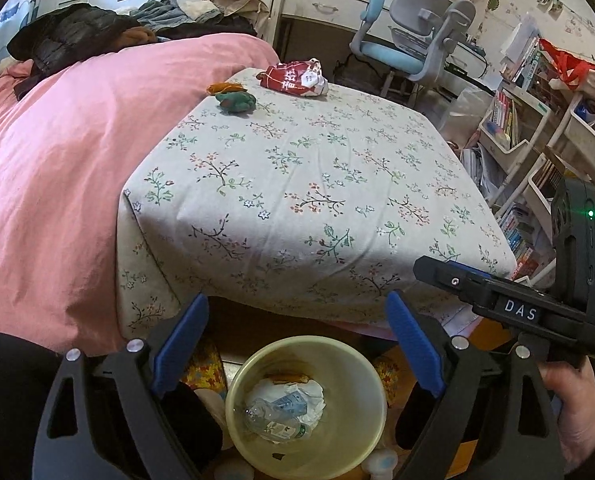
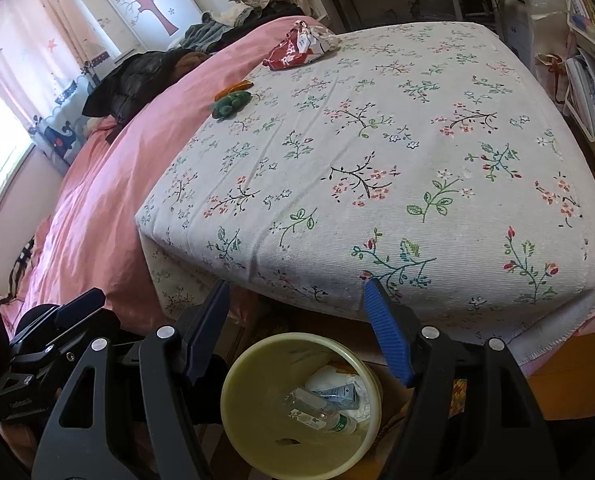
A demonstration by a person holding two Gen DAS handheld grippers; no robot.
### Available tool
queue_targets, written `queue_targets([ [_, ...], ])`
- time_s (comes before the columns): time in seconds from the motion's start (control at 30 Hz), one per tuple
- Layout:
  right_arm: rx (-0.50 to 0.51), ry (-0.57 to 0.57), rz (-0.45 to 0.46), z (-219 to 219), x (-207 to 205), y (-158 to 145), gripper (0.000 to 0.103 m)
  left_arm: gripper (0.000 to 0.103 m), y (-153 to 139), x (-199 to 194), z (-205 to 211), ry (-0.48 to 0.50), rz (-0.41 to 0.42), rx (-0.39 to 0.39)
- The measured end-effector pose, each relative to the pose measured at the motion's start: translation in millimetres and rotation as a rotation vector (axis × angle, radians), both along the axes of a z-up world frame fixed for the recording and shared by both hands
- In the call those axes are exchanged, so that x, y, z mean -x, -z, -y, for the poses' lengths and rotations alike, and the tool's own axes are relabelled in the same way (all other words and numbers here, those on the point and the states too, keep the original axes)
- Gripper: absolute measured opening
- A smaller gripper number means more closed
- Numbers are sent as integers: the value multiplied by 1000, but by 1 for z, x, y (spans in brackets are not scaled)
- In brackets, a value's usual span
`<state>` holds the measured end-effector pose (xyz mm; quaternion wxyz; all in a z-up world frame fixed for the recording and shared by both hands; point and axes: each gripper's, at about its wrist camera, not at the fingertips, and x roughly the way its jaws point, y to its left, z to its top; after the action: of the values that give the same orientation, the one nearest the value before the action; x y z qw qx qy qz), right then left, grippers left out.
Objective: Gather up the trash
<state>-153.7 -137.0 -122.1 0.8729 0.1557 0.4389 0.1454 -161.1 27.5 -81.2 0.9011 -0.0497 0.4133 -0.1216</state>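
A pale yellow bin point(image 1: 361, 364) point(image 2: 241, 364) stands on the floor below the table's near edge. It holds a plastic bottle point(image 1: 273, 420) point(image 2: 321, 412) and white paper. A crumpled red and white snack bag point(image 1: 295, 78) point(image 2: 297, 46) lies at the table's far edge. A green wrapper point(image 1: 235, 101) point(image 2: 230, 103) and an orange wrapper point(image 1: 224, 87) point(image 2: 233, 87) lie left of it. My left gripper point(image 1: 297, 312) is open and empty above the bin. My right gripper point(image 2: 297, 296) is open and empty above the bin too.
The table wears a floral cloth point(image 1: 305, 176) point(image 2: 377, 152). A pink-covered bed point(image 1: 57, 152) point(image 2: 109, 184) with dark clothes lies left. A blue desk chair point(image 1: 409, 40) and bookshelves point(image 1: 537, 136) stand at the right. The right gripper's body point(image 1: 537, 304) shows in the left view.
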Motion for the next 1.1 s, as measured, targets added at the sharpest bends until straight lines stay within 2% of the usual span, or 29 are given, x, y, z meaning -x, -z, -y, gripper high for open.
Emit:
queue_targets([
  [0.87,22,-10,16,-4,1,-2,67,87,0,-5,-3,-24,-15,16],
  [1.1,-10,-1,35,-3,2,-9,67,87,-6,-29,-7,-69,-8,18],
])
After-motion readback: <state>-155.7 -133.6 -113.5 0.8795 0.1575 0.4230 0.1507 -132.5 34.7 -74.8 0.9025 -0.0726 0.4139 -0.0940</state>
